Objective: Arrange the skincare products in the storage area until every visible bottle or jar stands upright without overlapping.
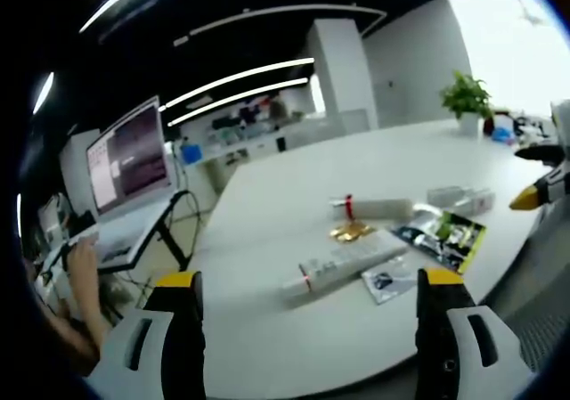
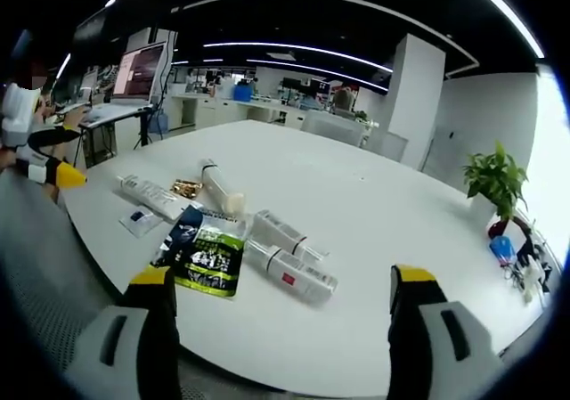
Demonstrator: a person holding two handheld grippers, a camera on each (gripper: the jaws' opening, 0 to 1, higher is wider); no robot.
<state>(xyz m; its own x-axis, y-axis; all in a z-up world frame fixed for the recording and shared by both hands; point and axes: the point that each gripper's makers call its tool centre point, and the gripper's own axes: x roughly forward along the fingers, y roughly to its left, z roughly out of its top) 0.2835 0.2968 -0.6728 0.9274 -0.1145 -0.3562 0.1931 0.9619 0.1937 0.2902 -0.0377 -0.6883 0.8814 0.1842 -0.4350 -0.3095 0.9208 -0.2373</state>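
On the round white table [image 2: 374, 204] the skincare items all lie flat. A white tube with a red band [image 1: 374, 208] [image 2: 221, 189] rests next to a small gold item [image 1: 350, 232] [image 2: 185, 187]. A long white box [image 1: 343, 259] [image 2: 151, 196], a small sachet [image 1: 389, 281] [image 2: 141, 220], a green-black pouch [image 1: 445, 232] [image 2: 207, 250] and two clear bottles [image 2: 280, 232] [image 2: 294, 273] lie around them. My left gripper [image 1: 310, 278] [image 2: 53, 173] is open, short of the table. My right gripper [image 2: 283, 280] [image 1: 543, 186] is open too, holding nothing.
A potted plant [image 1: 465, 97] [image 2: 497, 182] stands at the table's far edge, with small items beside it. A monitor on a stand [image 1: 129, 155] and a person's hand [image 1: 80, 266] are off to the side. Grey mesh seating [image 2: 44, 275] lies below the table's near edge.
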